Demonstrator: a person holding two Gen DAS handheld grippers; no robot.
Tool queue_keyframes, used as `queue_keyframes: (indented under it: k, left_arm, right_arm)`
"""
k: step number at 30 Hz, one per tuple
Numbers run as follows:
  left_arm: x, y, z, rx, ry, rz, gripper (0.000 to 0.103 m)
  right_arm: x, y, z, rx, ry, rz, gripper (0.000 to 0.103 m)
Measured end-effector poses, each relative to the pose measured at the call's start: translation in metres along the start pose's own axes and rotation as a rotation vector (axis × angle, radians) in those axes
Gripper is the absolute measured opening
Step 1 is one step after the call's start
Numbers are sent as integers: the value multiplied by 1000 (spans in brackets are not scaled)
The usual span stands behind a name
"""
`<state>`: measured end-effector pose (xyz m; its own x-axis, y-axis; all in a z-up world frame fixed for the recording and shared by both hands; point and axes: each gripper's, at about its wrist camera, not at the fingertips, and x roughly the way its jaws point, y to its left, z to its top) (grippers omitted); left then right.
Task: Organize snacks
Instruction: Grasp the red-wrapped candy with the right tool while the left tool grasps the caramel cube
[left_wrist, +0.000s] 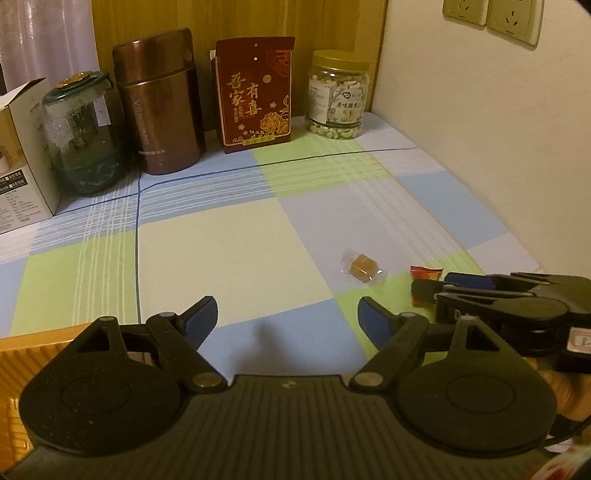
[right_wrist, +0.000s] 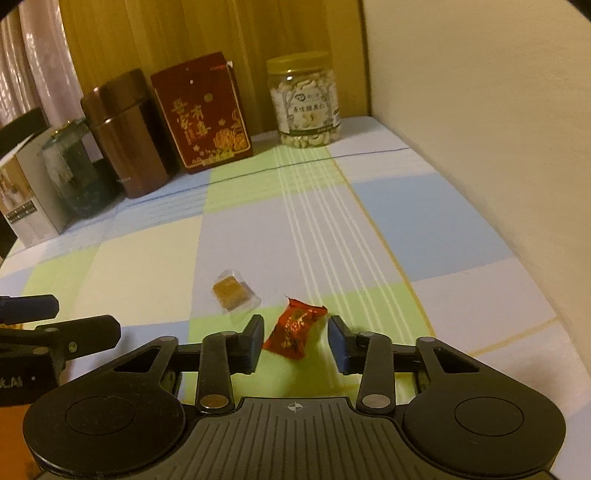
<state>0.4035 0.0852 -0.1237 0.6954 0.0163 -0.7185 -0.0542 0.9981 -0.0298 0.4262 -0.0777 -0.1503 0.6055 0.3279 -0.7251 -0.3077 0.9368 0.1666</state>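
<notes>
Snacks lie loose on the checked cloth of the desk (right_wrist: 388, 218): a red-wrapped candy (right_wrist: 291, 330) and, just beside it toward the left, a brown candy in clear wrap (right_wrist: 232, 290). Both sit toward the near right part of the desk, well apart from the row of containers along the far edge.

The right gripper (right_wrist: 295, 339) is low over the cloth with its jaws spread either side of the red-wrapped candy; the left finger looks to be at the wrapper's edge, the right finger stands clear of it, so nothing is clamped. From the left wrist view the same gripper comes in from the right, with the red-wrapped candy (left_wrist: 424, 275) partly hidden behind its fingers and the brown candy in clear wrap (left_wrist: 362, 271) lying free nearby.

The left gripper (left_wrist: 286, 319) hangs over bare cloth near the desk's front edge, jaws wide apart and holding nothing.

Along the far edge, left to right, stand a white carton (left_wrist: 26, 162), a glass jar with a dark lid (left_wrist: 83, 133), a brown metal canister (left_wrist: 159, 107), a dark red box with gold lettering (left_wrist: 255, 94) and a clear jar of cashews (left_wrist: 338, 96) in the far right corner by the wall.
</notes>
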Motion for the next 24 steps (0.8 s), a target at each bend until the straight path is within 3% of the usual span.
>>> queue_keyframes:
  k: [5, 14, 19, 24]
  left_arm:
    - [8, 1, 1, -4, 7, -5, 81]
    - [29, -17, 10, 2, 16, -53, 80]
    - [47, -30, 13, -26, 23, -96, 69]
    - [61, -42, 11, -61, 16, -154, 51]
  right_arm:
    - [12, 6, 0, -50, 6, -22, 24]
    - [-10, -14, -4, -14, -69, -50, 21]
    - [-22, -32, -8, 18, -89, -65, 21]
    - [-28, -44, -12, 38, -102, -77, 21]
